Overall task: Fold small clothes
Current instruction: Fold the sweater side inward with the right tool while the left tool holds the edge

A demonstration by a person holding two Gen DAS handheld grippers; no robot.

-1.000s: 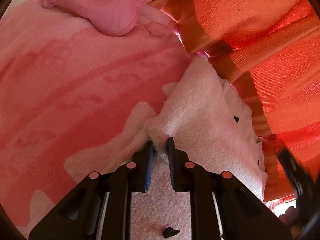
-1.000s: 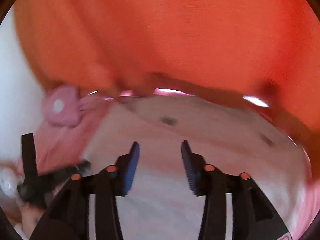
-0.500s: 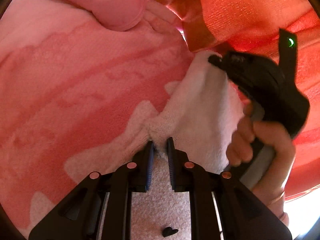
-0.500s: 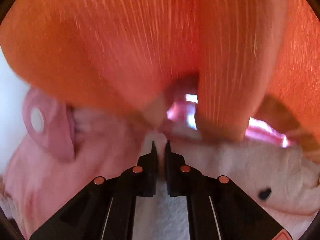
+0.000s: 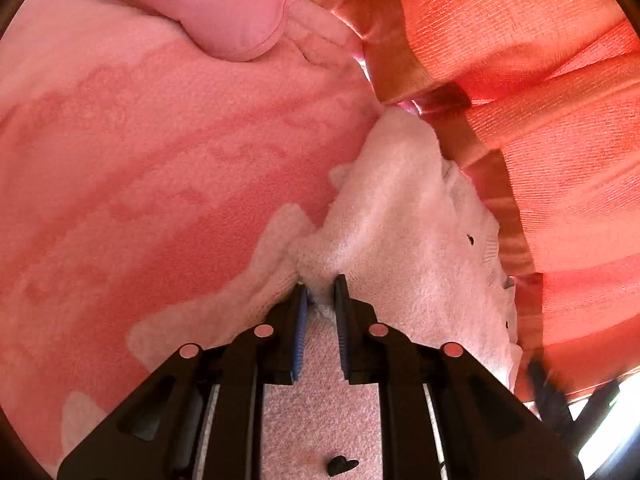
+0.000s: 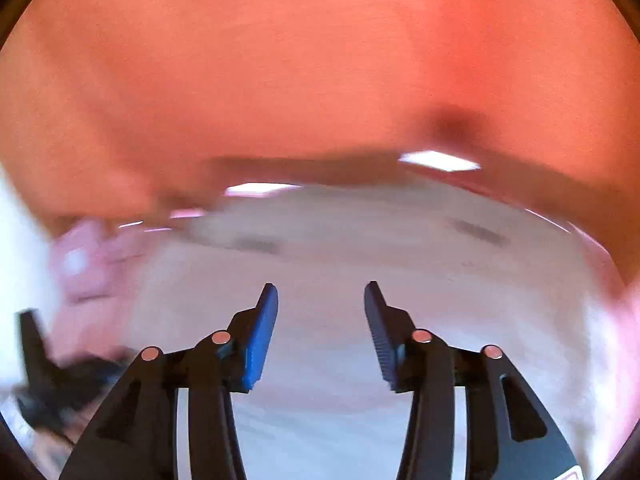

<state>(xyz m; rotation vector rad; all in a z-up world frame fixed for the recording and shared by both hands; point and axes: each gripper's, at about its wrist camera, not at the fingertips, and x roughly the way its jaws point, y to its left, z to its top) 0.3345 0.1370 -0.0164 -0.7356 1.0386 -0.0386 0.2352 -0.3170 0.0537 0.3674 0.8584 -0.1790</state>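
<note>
I have the left gripper (image 5: 320, 296) clamped on a bunched fold of the pale pink knit garment (image 5: 404, 232), which lies on the pink blanket (image 5: 160, 168) with small black hearts on it. Orange curtain (image 5: 540, 80) hangs right against the garment's far edge, tight on that side. Pink plush cushion (image 5: 224, 12) sits beyond on the blanket, apart from the garment. Wide bare blanket to the left. My right gripper (image 6: 320, 300) has its jaws spread, nothing between them, over the garment; that view is motion-blurred, curtain filling the top half.
</note>
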